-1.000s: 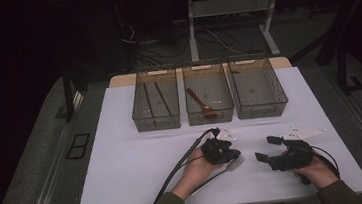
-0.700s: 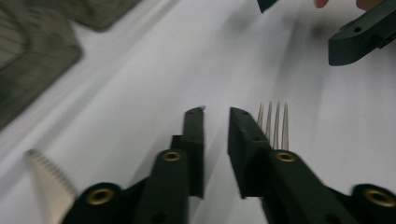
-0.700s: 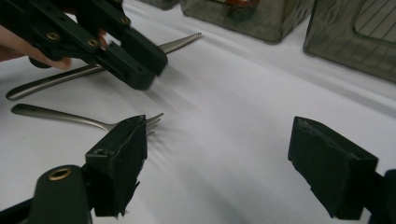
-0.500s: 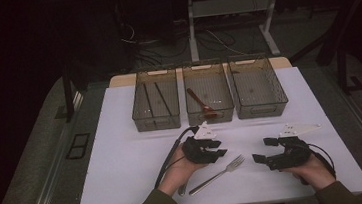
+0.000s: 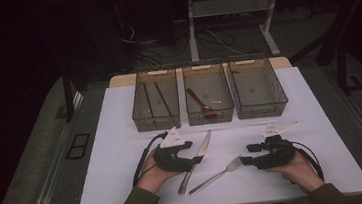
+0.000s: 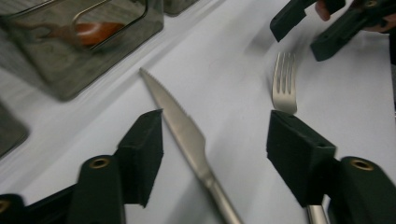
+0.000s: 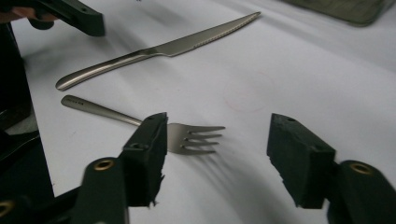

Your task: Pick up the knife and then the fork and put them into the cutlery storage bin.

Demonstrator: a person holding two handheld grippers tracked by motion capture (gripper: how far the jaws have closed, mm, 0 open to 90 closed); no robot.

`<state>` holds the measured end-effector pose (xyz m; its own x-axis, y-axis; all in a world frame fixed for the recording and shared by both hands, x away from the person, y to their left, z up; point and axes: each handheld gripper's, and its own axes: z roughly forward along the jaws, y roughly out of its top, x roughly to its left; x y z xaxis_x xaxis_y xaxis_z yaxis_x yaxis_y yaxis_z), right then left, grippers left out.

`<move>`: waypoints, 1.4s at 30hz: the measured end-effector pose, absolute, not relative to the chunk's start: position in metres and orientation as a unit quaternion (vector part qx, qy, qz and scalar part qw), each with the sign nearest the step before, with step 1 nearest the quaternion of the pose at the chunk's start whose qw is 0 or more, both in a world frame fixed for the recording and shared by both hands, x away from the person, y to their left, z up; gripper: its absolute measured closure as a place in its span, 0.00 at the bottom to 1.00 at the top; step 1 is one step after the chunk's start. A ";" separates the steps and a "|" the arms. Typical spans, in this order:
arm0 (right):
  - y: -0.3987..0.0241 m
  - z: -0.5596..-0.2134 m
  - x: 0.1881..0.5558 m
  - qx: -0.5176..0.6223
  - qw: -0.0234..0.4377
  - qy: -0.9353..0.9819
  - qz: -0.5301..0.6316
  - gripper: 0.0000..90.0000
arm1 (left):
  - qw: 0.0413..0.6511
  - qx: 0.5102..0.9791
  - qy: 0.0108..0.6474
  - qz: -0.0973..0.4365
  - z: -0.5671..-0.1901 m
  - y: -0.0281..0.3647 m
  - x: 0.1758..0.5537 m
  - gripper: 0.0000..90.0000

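Across the white table point(image 5: 122, 138), three bins point(image 5: 208, 92) stand along the far edge, the middle one holding a red spoon point(image 5: 200, 102); on the near half a knife point(image 5: 195, 162) and fork point(image 5: 216, 175) now lie side by side, bare on the surface; a second ago they sat under the left gripper point(image 5: 190, 160), which has shifted left and whose jaws have just been opening, knife between them untouched; right gripper point(image 5: 244, 156) jaws have been closing around the fork tines, not yet pinching; likely sorting starts next, fork first.
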<state>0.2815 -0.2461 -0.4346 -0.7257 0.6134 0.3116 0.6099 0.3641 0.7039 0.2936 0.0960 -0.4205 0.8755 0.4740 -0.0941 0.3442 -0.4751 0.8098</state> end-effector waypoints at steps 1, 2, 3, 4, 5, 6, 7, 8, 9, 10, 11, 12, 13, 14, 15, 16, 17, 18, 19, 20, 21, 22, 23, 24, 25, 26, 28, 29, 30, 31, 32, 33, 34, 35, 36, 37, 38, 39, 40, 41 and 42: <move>-0.244 -0.436 0.283 0.370 -0.001 0.827 0.423 0.47 | 0.453 0.855 0.242 0.073 -0.421 0.101 0.292 0.37; -0.242 -0.437 0.284 0.368 -0.004 0.829 0.420 0.48 | 0.451 0.855 0.245 0.074 -0.422 0.106 0.291 0.36; -0.240 -0.438 0.285 0.367 -0.008 0.831 0.418 0.49 | 0.451 0.854 0.250 0.073 -0.424 0.110 0.290 0.34; -0.239 -0.439 0.285 0.365 -0.010 0.833 0.416 0.50 | 0.450 0.853 0.252 0.075 -0.424 0.114 0.289 0.33; -0.237 -0.440 0.286 0.365 -0.013 0.833 0.416 0.51 | 0.453 0.851 0.256 0.075 -0.425 0.117 0.287 0.31; -0.236 -0.441 0.287 0.364 -0.015 0.834 0.414 0.53 | 0.455 0.850 0.256 0.076 -0.424 0.121 0.286 0.30; -0.235 -0.441 0.288 0.364 -0.018 0.835 0.411 0.54 | 0.458 0.848 0.257 0.077 -0.424 0.124 0.284 0.29; -0.234 -0.442 0.289 0.364 -0.021 0.836 0.409 0.55 | 0.459 0.847 0.258 0.076 -0.424 0.127 0.283 0.29; -0.234 -0.443 0.289 0.364 -0.025 0.836 0.409 0.56 | 0.460 0.846 0.260 0.076 -0.424 0.129 0.281 0.28; -0.233 -0.444 0.290 0.364 -0.027 0.837 0.408 0.57 | 0.459 0.846 0.260 0.077 -0.425 0.132 0.279 0.27; -0.232 -0.445 0.290 0.364 -0.031 0.838 0.405 0.59 | 0.461 0.844 0.264 0.076 -0.425 0.133 0.277 0.27; -0.231 -0.446 0.290 0.364 -0.034 0.839 0.404 0.60 | 0.461 0.844 0.264 0.076 -0.426 0.135 0.275 0.26; -0.230 -0.447 0.290 0.363 -0.036 0.840 0.403 0.61 | 0.461 0.844 0.263 0.078 -0.426 0.137 0.274 0.26; -0.229 -0.448 0.289 0.361 -0.037 0.841 0.400 0.63 | 0.459 0.845 0.264 0.076 -0.427 0.138 0.272 0.25; -0.228 -0.449 0.289 0.358 -0.039 0.844 0.399 0.65 | 0.459 0.845 0.265 0.075 -0.428 0.140 0.270 0.25; -0.227 -0.449 0.288 0.356 -0.040 0.846 0.395 0.66 | 0.457 0.846 0.265 0.075 -0.428 0.141 0.269 0.25; -0.226 -0.450 0.287 0.355 -0.035 0.848 0.392 0.67 | 0.456 0.846 0.265 0.075 -0.429 0.143 0.268 0.25; -0.226 -0.450 0.287 0.354 -0.033 0.849 0.391 0.69 | 0.455 0.847 0.266 0.074 -0.430 0.144 0.268 0.25; -0.226 -0.450 0.287 0.353 -0.032 0.850 0.391 0.70 | 0.454 0.847 0.265 0.074 -0.430 0.144 0.268 0.25; -0.226 -0.450 0.287 0.352 -0.032 0.850 0.391 0.71 | 0.453 0.847 0.267 0.075 -0.431 0.144 0.268 0.24; -0.226 -0.450 0.287 0.352 -0.032 0.850 0.391 0.72 | 0.453 0.847 0.269 0.074 -0.431 0.144 0.269 0.25; -0.226 -0.450 0.287 0.351 -0.030 0.851 0.390 0.73 | 0.453 0.847 0.269 0.074 -0.431 0.144 0.269 0.24; -0.226 -0.450 0.287 0.350 -0.029 0.852 0.389 0.73 | 0.453 0.847 0.269 0.074 -0.432 0.144 0.269 0.24; -0.227 -0.450 0.287 0.349 -0.030 0.852 0.389 0.74 | 0.453 0.847 0.270 0.073 -0.432 0.144 0.269 0.24; -0.227 -0.450 0.287 0.349 -0.031 0.852 0.388 0.75 | 0.452 0.847 0.270 0.073 -0.432 0.145 0.270 0.24; -0.227 -0.450 0.287 0.348 -0.032 0.852 0.389 0.75 | 0.452 0.847 0.269 0.074 -0.432 0.145 0.270 0.24; -0.228 -0.450 0.287 0.346 -0.037 0.853 0.390 0.78 | 0.453 0.846 0.270 0.074 -0.432 0.145 0.270 0.24; -0.229 -0.450 0.287 0.344 -0.039 0.853 0.390 0.79 | 0.454 0.846 0.271 0.074 -0.432 0.146 0.270 0.24; -0.230 -0.450 0.286 0.342 -0.041 0.853 0.393 0.80 | 0.453 0.846 0.270 0.075 -0.432 0.146 0.270 0.24; -0.231 -0.450 0.286 0.341 -0.042 0.853 0.393 0.82 | 0.453 0.847 0.270 0.075 -0.432 0.146 0.270 0.24; -0.232 -0.450 0.286 0.338 -0.045 0.854 0.393 0.84 | 0.452 0.847 0.269 0.074 -0.432 0.146 0.270 0.23; -0.232 -0.449 0.285 0.336 -0.046 0.854 0.394 0.86 | 0.451 0.848 0.269 0.073 -0.432 0.146 0.270 0.23; -0.233 -0.449 0.285 0.332 -0.046 0.856 0.394 0.87 | 0.451 0.848 0.268 0.073 -0.433 0.146 0.270 0.23; -0.234 -0.449 0.285 0.330 -0.047 0.857 0.393 0.89 | 0.451 0.848 0.268 0.072 -0.433 0.146 0.270 0.23; -0.235 -0.450 0.284 0.325 -0.045 0.859 0.393 0.91 | 0.451 0.849 0.268 0.070 -0.434 0.146 0.271 0.23; -0.235 -0.450 0.284 0.322 -0.044 0.861 0.392 0.91 | 0.450 0.849 0.268 0.070 -0.434 0.146 0.271 0.22; -0.235 -0.450 0.284 0.320 -0.045 0.862 0.391 0.92 | 0.451 0.849 0.268 0.070 -0.434 0.146 0.271 0.22; -0.235 -0.450 0.284 0.319 -0.046 0.862 0.391 0.92 | 0.451 0.848 0.268 0.069 -0.434 0.146 0.271 0.21; -0.236 -0.450 0.284 0.317 -0.047 0.863 0.391 0.92 | 0.452 0.848 0.267 0.068 -0.434 0.146 0.271 0.21; -0.236 -0.450 0.284 0.316 -0.049 0.863 0.391 0.93 | 0.453 0.848 0.267 0.067 -0.434 0.146 0.271 0.20; -0.236 -0.449 0.284 0.314 -0.051 0.863 0.393 0.93 | 0.453 0.848 0.267 0.066 -0.434 0.146 0.271 0.19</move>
